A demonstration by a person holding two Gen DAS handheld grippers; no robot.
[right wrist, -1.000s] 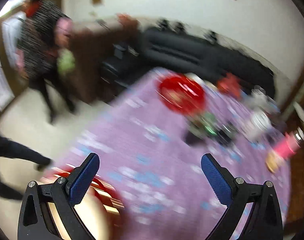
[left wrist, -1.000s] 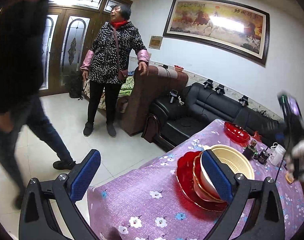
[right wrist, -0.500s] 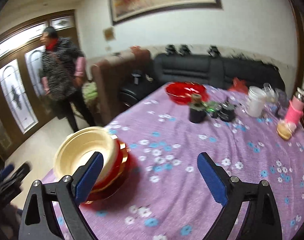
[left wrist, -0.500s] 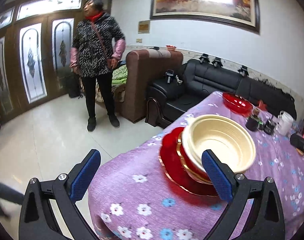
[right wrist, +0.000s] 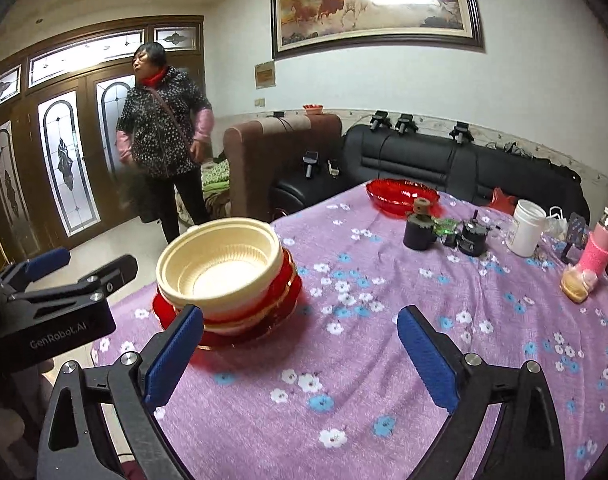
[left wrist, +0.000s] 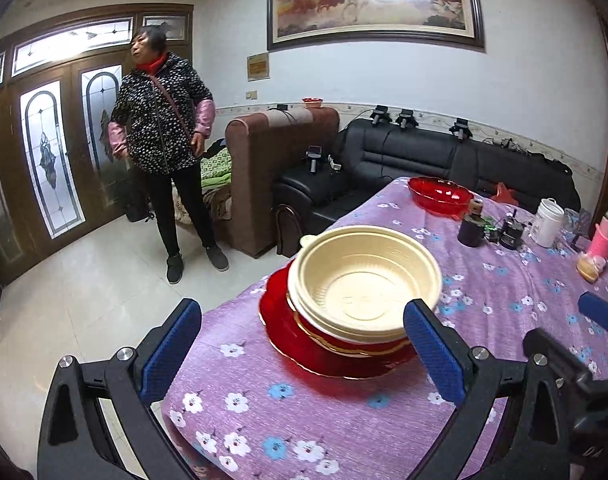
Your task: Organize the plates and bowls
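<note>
A: Since half a second ago the left gripper (left wrist: 302, 354) has drawn nearer the stack, and the right gripper (right wrist: 300, 356) has swung right, so the stack now sits left of its fingers rather than behind the left one.

B: Where's the stack?

A: At the table's near left corner. A cream bowl (left wrist: 366, 278) tops it, tilted, over more cream and red bowls, all on a red plate (left wrist: 304, 344) on the purple cloth (left wrist: 344, 412).

B: Are the claws holding anything?

A: No. Both are spread wide and empty. The left one's right finger (left wrist: 432, 350) overlaps the stack's near right edge in its own view; contact I cannot tell.

B: What does the right view add?

A: The layers from the side (right wrist: 224, 268), and the left gripper's body (right wrist: 60, 300) at the far left edge. The left view shows the right gripper (left wrist: 584, 344) at its right edge.

B: Further out?

A: A red dish (right wrist: 402, 194) at the far end, a dark jar (right wrist: 418, 230), white cup (right wrist: 526, 228) and pink bottle (right wrist: 596, 252) to the right. A person (left wrist: 164, 136) stands on the floor by the doors (left wrist: 56, 160).
</note>
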